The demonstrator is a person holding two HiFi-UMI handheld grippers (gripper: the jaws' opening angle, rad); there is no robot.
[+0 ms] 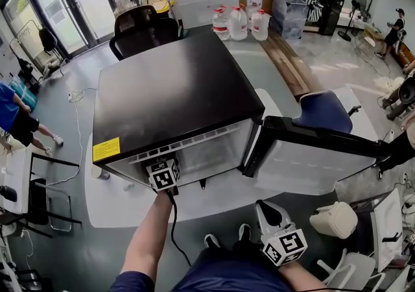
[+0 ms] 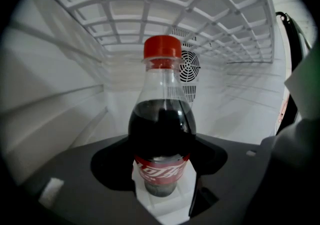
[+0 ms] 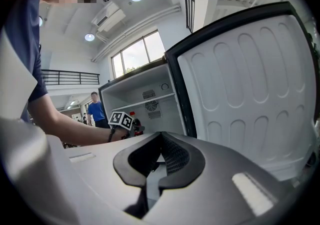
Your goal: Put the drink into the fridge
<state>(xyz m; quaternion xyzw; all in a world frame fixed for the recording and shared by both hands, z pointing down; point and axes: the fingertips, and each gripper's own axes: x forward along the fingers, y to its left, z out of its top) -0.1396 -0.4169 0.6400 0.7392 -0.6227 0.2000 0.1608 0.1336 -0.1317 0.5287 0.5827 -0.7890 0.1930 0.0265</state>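
Observation:
A cola bottle [image 2: 162, 124] with a red cap and red label stands upright between the jaws of my left gripper [image 2: 162, 186], which is shut on its lower body. Bottle and gripper are inside the white cavity of the black mini fridge [image 1: 168, 89], under a wire shelf [image 2: 165, 9]. From the head view only the left gripper's marker cube [image 1: 162, 175] shows at the fridge mouth. My right gripper [image 1: 266, 209] hangs low by my body, in front of the open fridge door [image 1: 318, 158], jaws together and holding nothing. The bottle's red cap [image 3: 133, 114] peeks out beside the left cube [image 3: 121, 120].
The fridge stands on a white table [image 1: 214, 200]. A fan grille [image 2: 188, 66] sits on the fridge's back wall. A black office chair [image 1: 139, 28] stands behind, a blue chair [image 1: 322, 111] to the right, water jugs [image 1: 238, 23] on the floor, and a person [image 1: 16, 119] at far left.

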